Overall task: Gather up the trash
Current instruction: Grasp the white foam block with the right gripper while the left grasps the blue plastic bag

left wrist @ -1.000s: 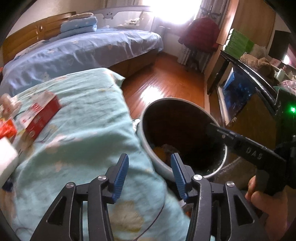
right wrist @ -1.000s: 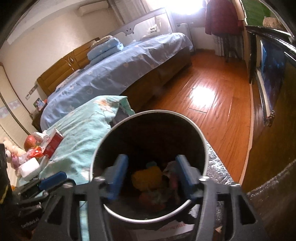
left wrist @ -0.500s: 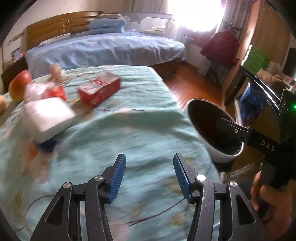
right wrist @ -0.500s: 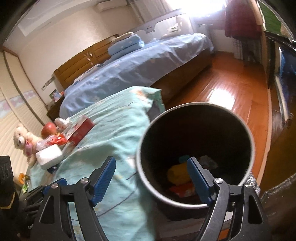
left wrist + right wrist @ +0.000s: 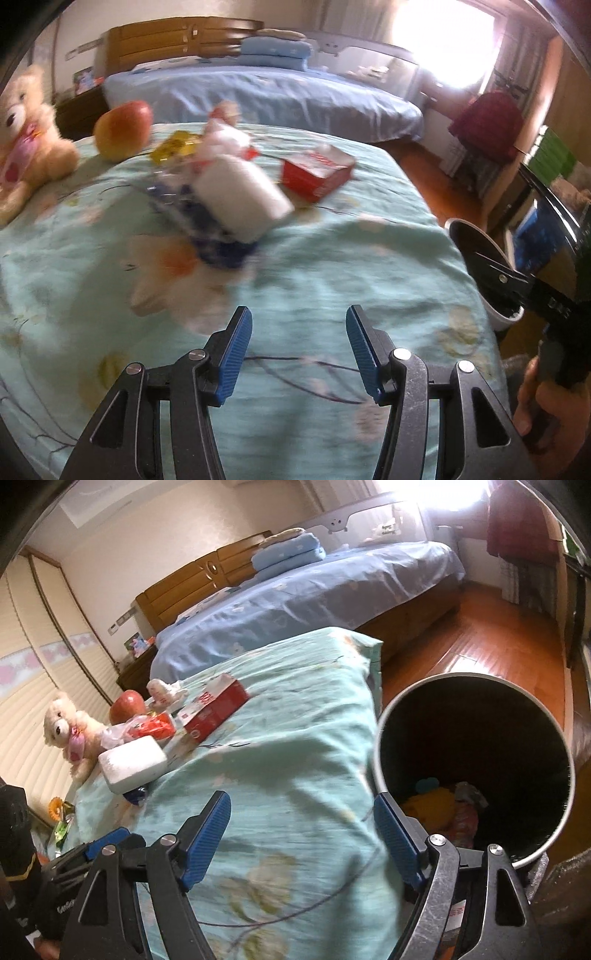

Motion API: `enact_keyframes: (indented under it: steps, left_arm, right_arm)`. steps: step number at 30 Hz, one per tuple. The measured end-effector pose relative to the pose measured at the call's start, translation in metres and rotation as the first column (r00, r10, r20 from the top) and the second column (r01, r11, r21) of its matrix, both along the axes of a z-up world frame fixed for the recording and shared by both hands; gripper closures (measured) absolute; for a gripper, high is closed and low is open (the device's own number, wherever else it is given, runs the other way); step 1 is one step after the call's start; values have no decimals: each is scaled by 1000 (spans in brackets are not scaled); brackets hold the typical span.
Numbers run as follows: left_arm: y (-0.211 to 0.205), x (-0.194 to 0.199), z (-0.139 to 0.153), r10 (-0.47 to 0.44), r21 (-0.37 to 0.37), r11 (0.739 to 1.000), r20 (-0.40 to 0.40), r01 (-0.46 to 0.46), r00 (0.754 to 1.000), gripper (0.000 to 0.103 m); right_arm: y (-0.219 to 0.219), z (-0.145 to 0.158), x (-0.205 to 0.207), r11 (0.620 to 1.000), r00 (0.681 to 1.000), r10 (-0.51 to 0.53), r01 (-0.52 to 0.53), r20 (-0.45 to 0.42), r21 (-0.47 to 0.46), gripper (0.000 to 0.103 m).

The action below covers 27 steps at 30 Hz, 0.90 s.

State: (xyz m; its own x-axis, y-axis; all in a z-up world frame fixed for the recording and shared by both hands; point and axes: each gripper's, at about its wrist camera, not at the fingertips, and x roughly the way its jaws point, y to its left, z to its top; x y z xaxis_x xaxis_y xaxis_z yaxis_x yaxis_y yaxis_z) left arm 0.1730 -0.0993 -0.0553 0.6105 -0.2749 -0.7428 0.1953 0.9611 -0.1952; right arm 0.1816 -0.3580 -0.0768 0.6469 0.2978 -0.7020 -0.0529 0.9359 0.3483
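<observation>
Trash is lying in a loose heap on the mint-green floral bedspread point(image 5: 332, 280) as we are holding both tools above it, nothing between either pair of blue-padded fingers. Our left gripper point(image 5: 298, 349) is hanging with its jaws spread wide over bare quilt; our right gripper point(image 5: 301, 834) is gaping wide too, one finger over the bedspread and the other at the rim of the round dark metal bin point(image 5: 476, 775), where yellow and red scraps are sitting at the bottom. Beyond the left gripper, a white foam block point(image 5: 242, 199) is resting on a dark blue wrapper point(image 5: 221, 254), with a red-and-white cardboard box point(image 5: 317, 173) just beside it. Farther off, a red apple point(image 5: 122, 129) and a cream teddy bear point(image 5: 26, 136) are sitting near the bedspread's far edge.
</observation>
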Motion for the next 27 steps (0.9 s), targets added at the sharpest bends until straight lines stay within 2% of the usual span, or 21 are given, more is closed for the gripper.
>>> enact_keyframes:
  steps: [11, 17, 21, 27]
  left_arm:
    - [29, 30, -1, 115, 31, 993, -12, -114, 993, 50]
    - [39, 53, -4, 159, 17, 987, -38, -158, 987, 50]
    - [57, 55, -4, 231, 30, 973, -18, -231, 973, 50]
    - [100, 39, -4, 307, 47, 951, -9, -306, 952, 50]
  right_arm:
    - [23, -3, 6, 1000, 1000, 24, -24, -10, -1, 22]
    - [31, -4, 13, 1000, 999, 28, -28, -20, 0, 22]
    - [43, -3, 17, 999, 998, 51, -51, -21, -1, 22]
    - [74, -3, 23, 994, 993, 112, -112, -23, 7, 22]
